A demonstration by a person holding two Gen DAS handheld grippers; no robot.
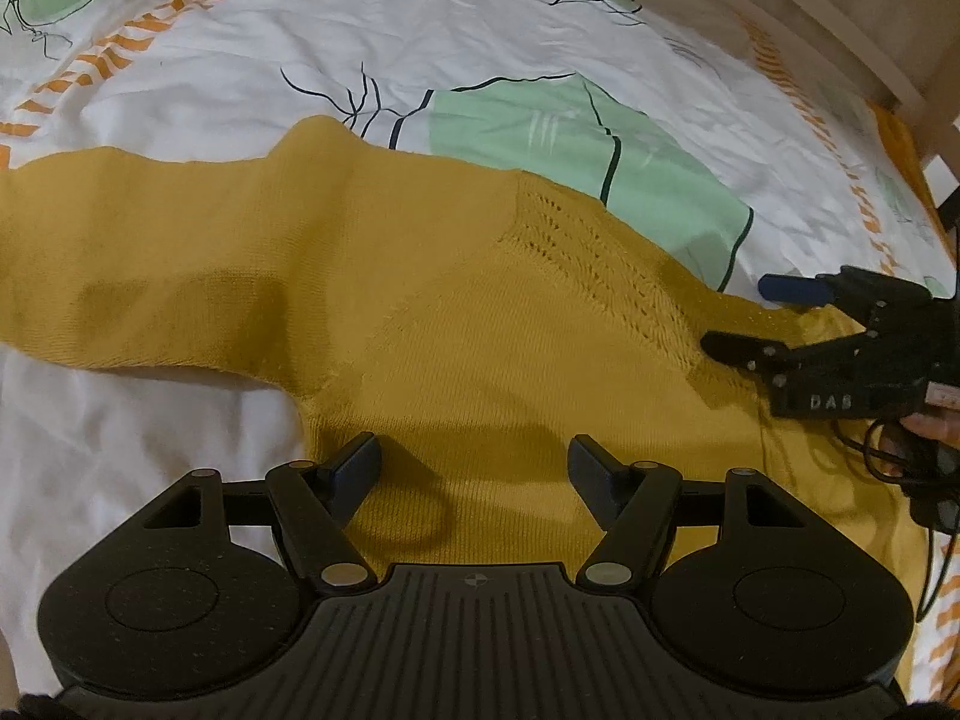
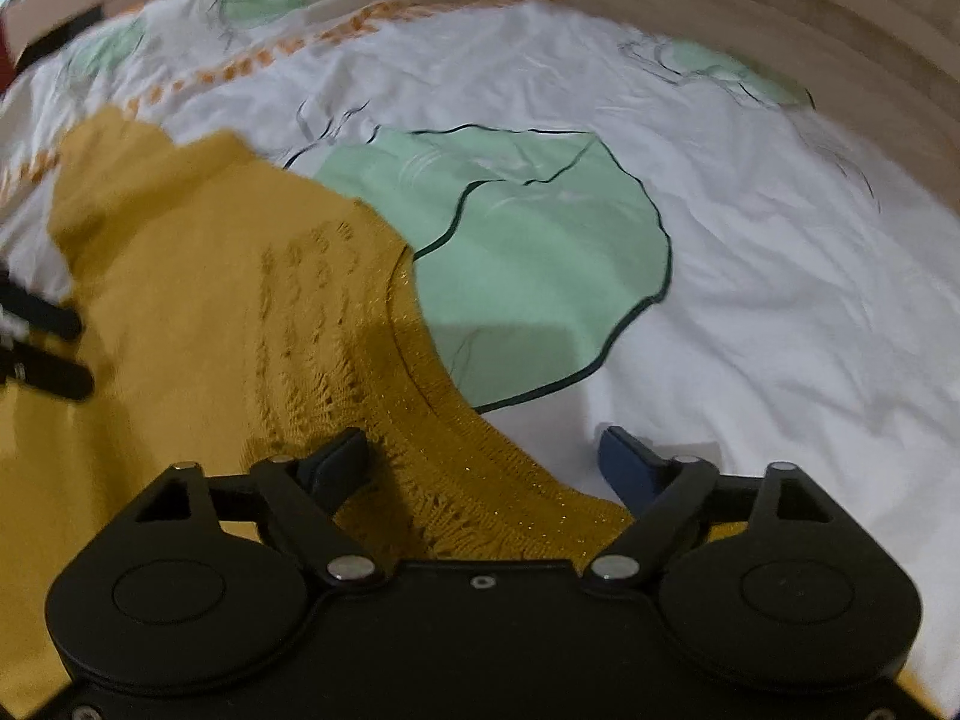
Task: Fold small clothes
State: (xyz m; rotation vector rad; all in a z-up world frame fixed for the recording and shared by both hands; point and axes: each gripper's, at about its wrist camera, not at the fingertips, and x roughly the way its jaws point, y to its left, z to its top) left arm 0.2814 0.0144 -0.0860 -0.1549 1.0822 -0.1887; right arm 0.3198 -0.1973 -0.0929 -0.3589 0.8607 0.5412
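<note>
Right fingers [image 2: 483,462] gape empty astride the sweater's [image 2: 210,312] neckline; left fingers [image 1: 474,468], also wide and empty, hover over its body.

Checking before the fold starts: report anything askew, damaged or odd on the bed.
Nothing stands out. The mustard sweater lies spread on the patterned bedsheet, one sleeve stretched sideways. The rows of holes near its neckline look like an openwork knit pattern, not damage.

Sweater [image 1: 456,324] sleeve cut off at left pic edge; right-wrist view blurred, esp. left tongs [image 2: 42,342] & bed's [image 2: 750,312] far edge.
</note>
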